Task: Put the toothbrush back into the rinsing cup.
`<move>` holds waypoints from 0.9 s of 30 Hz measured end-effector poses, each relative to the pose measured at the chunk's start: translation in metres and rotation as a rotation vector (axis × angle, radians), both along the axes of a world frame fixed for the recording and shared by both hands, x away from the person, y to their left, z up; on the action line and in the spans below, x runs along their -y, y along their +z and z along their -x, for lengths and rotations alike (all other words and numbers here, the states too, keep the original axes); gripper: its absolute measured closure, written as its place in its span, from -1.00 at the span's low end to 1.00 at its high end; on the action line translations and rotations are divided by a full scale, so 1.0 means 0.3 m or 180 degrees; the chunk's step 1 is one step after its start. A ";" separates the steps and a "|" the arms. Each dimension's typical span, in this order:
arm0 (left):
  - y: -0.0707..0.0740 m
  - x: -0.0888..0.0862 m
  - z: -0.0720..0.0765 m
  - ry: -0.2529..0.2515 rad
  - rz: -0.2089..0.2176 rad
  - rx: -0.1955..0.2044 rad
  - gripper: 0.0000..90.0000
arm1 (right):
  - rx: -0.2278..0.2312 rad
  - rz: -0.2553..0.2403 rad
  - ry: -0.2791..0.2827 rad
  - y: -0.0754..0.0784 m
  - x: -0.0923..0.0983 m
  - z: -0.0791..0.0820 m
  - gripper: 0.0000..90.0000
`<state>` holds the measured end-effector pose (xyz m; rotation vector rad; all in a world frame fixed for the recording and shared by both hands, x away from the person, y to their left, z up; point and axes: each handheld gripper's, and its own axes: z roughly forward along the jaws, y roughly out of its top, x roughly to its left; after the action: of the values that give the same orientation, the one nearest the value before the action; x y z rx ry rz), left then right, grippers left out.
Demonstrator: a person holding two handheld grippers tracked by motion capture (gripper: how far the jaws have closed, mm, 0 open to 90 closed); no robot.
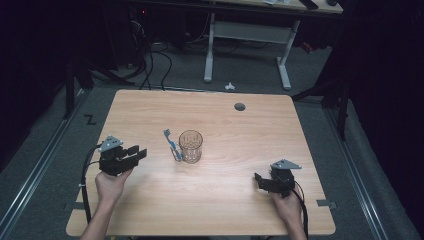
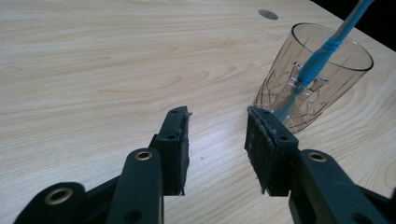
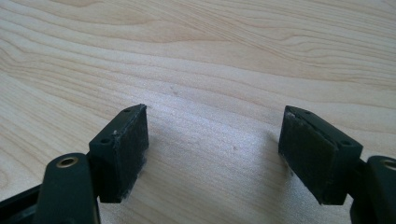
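A clear faceted glass [image 1: 190, 146] [image 2: 312, 79] stands upright near the middle of the wooden table. A blue toothbrush [image 1: 171, 143] [image 2: 322, 58] leans against the glass's left side, head up. My left gripper [image 1: 139, 153] [image 2: 217, 116] sits at the table's left, pointing right toward the glass, open with nothing between its fingers and short of the glass. My right gripper [image 1: 258, 179] [image 3: 212, 116] rests low at the table's right front, pointing left, its jaws wide apart over bare wood.
A round grey cable hole [image 1: 240, 106] [image 2: 268, 14] lies in the table [image 1: 215, 205] near its far edge. Beyond the table stands a white-legged desk [image 1: 247, 35] with cables on the dark floor.
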<state>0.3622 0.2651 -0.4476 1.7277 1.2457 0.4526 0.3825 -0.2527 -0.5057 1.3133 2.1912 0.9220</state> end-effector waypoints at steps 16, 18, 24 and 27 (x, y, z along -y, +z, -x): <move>-0.046 -0.014 -0.010 0.0094 0.0001 -0.0121 0.28 | -0.0003 -0.0001 -0.0007 0.000 0.000 0.000 -0.46; -0.052 -0.015 -0.011 0.0104 0.0003 -0.0136 0.27 | -0.0002 -0.0001 -0.0008 0.000 0.001 0.000 -0.46; -0.069 -0.013 -0.018 0.0125 -0.0031 -0.0182 0.24 | -0.0001 0.0000 -0.0008 0.000 0.001 0.000 -0.46; -0.074 -0.010 -0.023 0.0128 -0.0050 -0.0198 0.23 | -0.0002 -0.0001 -0.0009 0.000 0.001 0.000 -0.46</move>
<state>0.3691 0.2681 -0.4698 1.7442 1.3265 0.4364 0.3824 -0.2530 -0.5057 1.3165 2.1892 0.9212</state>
